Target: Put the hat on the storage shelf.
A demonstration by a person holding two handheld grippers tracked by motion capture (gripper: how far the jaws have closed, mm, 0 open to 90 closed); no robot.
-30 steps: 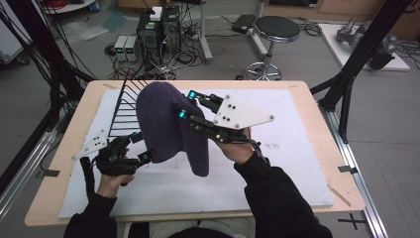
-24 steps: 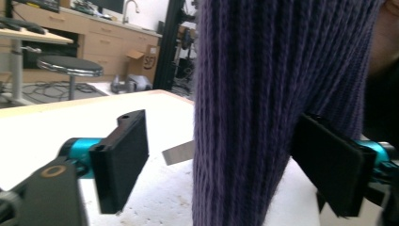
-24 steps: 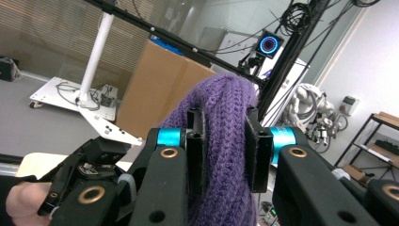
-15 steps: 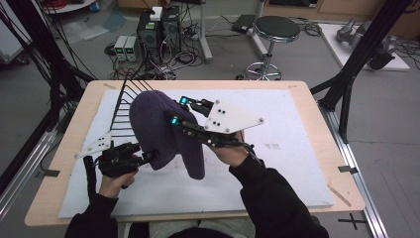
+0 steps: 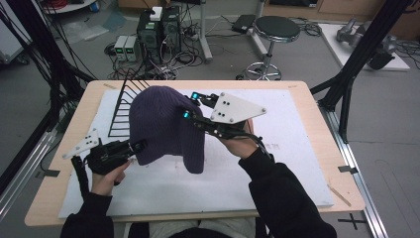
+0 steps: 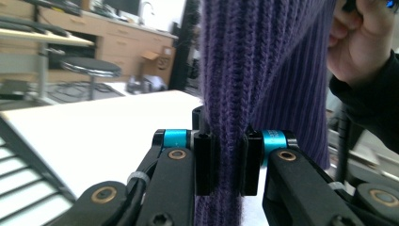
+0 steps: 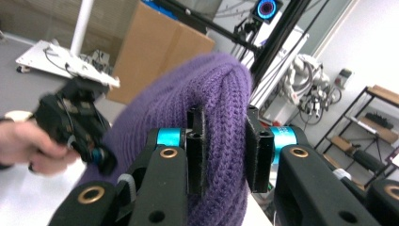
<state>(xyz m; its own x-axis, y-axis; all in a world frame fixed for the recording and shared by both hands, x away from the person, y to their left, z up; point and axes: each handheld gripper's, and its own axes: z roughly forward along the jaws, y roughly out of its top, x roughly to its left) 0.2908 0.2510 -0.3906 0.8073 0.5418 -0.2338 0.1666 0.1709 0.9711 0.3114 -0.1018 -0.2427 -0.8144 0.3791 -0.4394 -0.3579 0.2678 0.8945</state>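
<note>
A purple knit hat (image 5: 166, 126) hangs above the white mat, held up between both grippers. My right gripper (image 5: 189, 105) is shut on the hat's upper right side; in the right gripper view its pads (image 7: 196, 141) squeeze a thick fold of the hat (image 7: 188, 103). My left gripper (image 5: 141, 145) sits low at the hat's lower left edge. Its jaws have just been closing, and in the left gripper view the pads (image 6: 204, 160) pinch the ribbed knit of the hat (image 6: 263, 61). The left gripper (image 7: 75, 127) also shows in the right gripper view, far left.
A black wire rack (image 5: 124, 106) stands at the back left of the table, just behind the hat. The white mat (image 5: 297, 148) covers most of the wooden table (image 5: 317, 94). A stool (image 5: 275, 29) and computer boxes (image 5: 158, 25) stand on the floor beyond.
The left gripper's jaws, open beside the hat a second ago, have shut on its lower left edge. The hat has shifted slightly left in the right gripper.
</note>
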